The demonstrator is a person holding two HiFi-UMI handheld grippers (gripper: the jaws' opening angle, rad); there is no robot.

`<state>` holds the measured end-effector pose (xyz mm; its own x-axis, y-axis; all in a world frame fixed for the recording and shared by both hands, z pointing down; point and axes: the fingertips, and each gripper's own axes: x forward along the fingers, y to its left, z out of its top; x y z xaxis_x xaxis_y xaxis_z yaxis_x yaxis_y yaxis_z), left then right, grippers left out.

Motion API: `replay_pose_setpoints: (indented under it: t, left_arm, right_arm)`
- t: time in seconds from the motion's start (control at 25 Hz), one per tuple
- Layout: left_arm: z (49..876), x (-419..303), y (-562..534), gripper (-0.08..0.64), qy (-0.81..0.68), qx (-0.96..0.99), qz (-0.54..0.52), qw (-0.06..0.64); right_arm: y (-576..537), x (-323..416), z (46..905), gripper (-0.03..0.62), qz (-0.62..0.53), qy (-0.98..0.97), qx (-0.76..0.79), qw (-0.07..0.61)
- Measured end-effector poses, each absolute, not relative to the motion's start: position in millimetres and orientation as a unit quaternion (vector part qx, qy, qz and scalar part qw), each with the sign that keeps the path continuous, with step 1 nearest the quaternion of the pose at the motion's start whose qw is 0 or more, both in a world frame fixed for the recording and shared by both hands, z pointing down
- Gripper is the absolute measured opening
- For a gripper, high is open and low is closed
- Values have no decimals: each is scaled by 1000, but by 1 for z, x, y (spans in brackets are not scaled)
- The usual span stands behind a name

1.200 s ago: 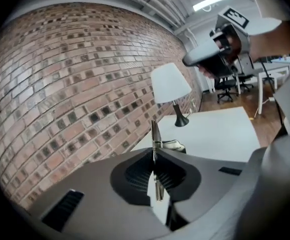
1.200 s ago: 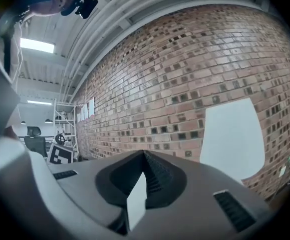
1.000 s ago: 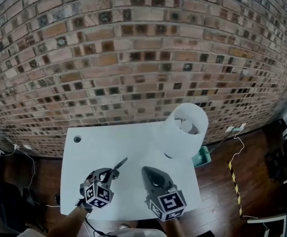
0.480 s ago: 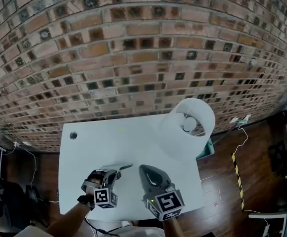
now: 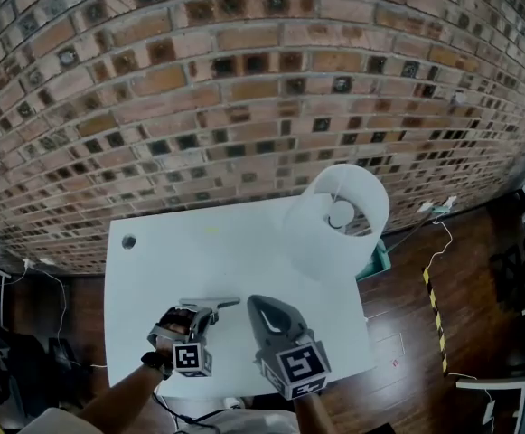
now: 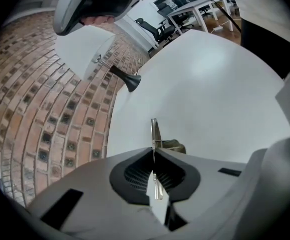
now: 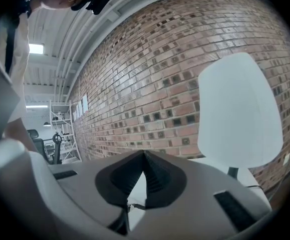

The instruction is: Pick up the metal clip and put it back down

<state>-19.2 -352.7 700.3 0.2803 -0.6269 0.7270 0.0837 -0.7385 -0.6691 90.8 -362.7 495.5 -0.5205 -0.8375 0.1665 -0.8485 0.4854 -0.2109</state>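
Brick wall [image 5: 244,107] rises behind a white bench [image 5: 226,251]. A lamp [image 5: 339,220] with a white shade stands toward its far right corner, and a small round hole [image 5: 128,241] marks the far left. The left hand-held gripper [image 5: 201,313] sits low over the near part of the bench, its jaws pressed together on the metal clip [image 5: 219,302]. In the left gripper view the clip [image 6: 154,131] is a thin blade pinched edge-on between the pads, its tip poking out past them over the white surface. Whether it touches the bench I cannot tell.

The grip looks like the weak spot. The pads hold only a narrow strip of smooth metal, so a knock of the tip against the bench could pivot the clip or let it slide out before it is placed. Opening the jaws while the clip hangs above the surface would let it drop and skitter — perhaps off the near edge, which is close. The right hand-held gripper [image 5: 260,302], just beside it, could also nudge it.

The left one points forward and slantwise down, with the forearm [image 5: 117,400] coming in from the lower left and its marker cube toward the person. The right one, seen in its own view [image 7: 145,155], has its jaws closed on nothing and points nearly level toward the wall and lamp.
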Motion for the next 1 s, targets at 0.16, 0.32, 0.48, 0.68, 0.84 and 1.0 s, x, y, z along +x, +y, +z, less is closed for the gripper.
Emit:
replay_pose_setpoints:
  t: [0.16, 0.32, 0.48, 0.68, 0.84, 1.0]
  left_arm:
    - [703, -20, -351, 26, 185, -738, -570, 310]
    - [704, -19, -351, 23, 189, -735, -569, 318]
    - [708, -21, -344, 89, 193, -732, -575, 310]
    - [710, -22, -338, 116, 194, -735, -577, 298]
    - [711, -26, -333, 135, 193, -734, -581, 294]
    - [707, -27, -328, 135, 200, -739, -579, 280]
  right_arm:
    - [-358, 90, 497, -3, 139, -861, 488, 24]
    - [-355, 90, 499, -3, 143, -858, 493, 25]
    - [-351, 92, 501, -3, 149, -853, 500, 27]
    - [-347, 99, 501, -5, 153, -847, 509, 21]
    - [-343, 99, 501, -5, 157, -844, 512, 17]
    - [-340, 102, 498, -4, 156, -841, 519, 13]
